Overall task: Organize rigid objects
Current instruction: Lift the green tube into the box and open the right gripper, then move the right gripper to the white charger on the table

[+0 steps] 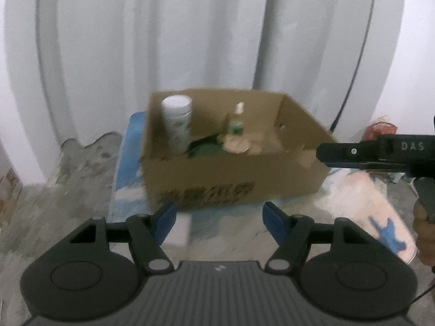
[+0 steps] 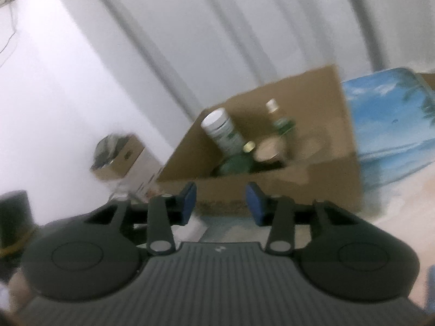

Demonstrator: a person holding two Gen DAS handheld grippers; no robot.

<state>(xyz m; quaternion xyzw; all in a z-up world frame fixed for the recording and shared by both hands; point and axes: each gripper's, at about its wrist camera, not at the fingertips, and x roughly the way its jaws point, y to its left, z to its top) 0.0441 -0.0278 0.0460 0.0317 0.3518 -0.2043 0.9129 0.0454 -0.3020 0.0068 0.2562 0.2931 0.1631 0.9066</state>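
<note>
The left tool (image 1: 218, 218) hangs level before the open brown cardboard box (image 1: 233, 179), blue fingers apart and empty. The right tool (image 2: 220, 203), tilted, points at the same box holding a white cylindrical bottle (image 2: 223, 130), its fingers also apart.

We read only "DAS" in pale letters on the black body of the right gripper (image 1: 320, 153), seen side-on in the left wrist view. Dark print on the cardboard box (image 1: 233, 174) front is too blurred to read.
</note>
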